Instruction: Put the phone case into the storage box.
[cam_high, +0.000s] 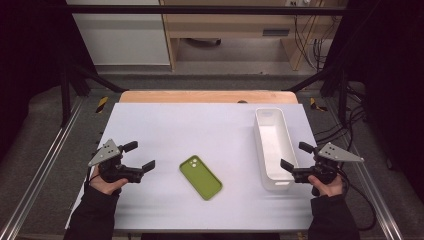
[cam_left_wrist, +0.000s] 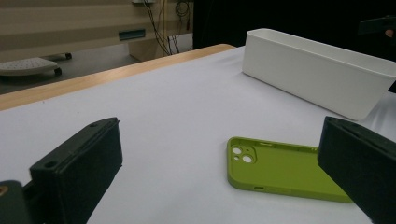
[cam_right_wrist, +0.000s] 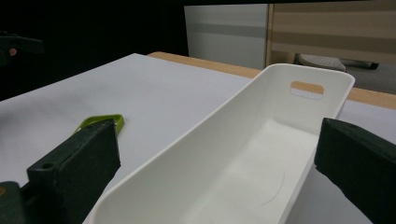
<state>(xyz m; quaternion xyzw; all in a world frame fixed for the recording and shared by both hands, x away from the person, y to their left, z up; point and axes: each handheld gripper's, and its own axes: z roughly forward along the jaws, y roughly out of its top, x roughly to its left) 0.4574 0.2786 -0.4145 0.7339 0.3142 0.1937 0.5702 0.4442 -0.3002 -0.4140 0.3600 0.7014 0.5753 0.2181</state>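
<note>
Background: dark curtains on both sides; pale cabinets and a wooden shelf unit with loose cables behind the table.
Table (cam_high: 200, 125): white top with a wooden strip along the far edge; carries two things.
Phone case (cam_high: 200, 177): green, lying flat with its hollow side up, near the middle of the table toward the person's edge; camera cutout at its far left corner in the high view. Nothing touches it.
Bin (cam_high: 272, 148): white, long and narrow, on the right half of the table, running front to back; slot handles in its end walls; nothing inside it.
Left tool (cam_high: 138, 155): released, jaws spread wide with nothing between them; held above the table's left part, pointing right toward the phone case, well apart from it.
Right tool (cam_high: 296, 156): released, jaws wide, gripping nothing; held at the bin's near right end, pointing left, jaw tips just beside its wall.
Right tool view: bin's open interior (cam_right_wrist: 243, 168) lies straight ahead between the jaws.
</note>
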